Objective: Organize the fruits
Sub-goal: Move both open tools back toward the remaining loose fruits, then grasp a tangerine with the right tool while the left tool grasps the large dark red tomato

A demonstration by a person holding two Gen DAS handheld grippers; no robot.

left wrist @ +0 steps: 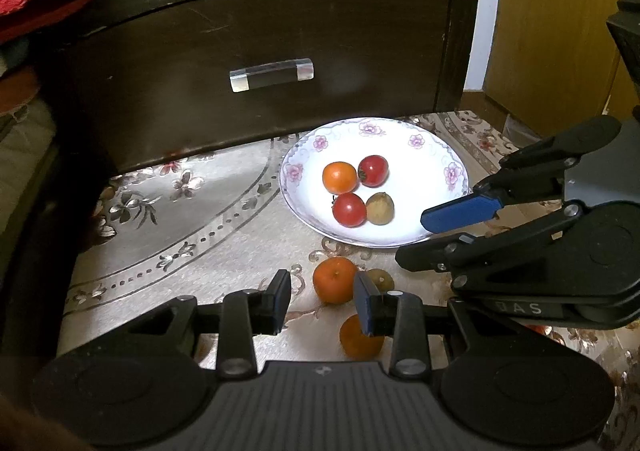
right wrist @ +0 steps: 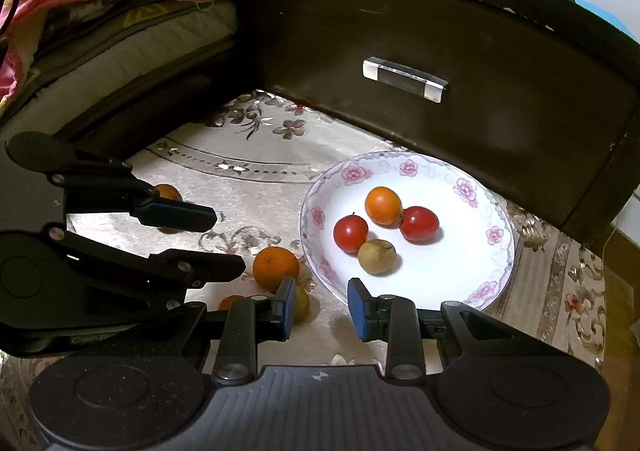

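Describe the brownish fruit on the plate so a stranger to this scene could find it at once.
Find the dark wooden drawer front with the clear handle; just below it lies a white plate with a pink-flowered rim. Of the four fruits on it, the olive-brown fruit lies on the near side: it alone is dull, while its neighbours are red or orange.

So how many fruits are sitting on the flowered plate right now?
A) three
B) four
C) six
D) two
B: the plate holds an orange, two red fruits and a brownish one; the remaining fruits lie on the tablecloth beside it.
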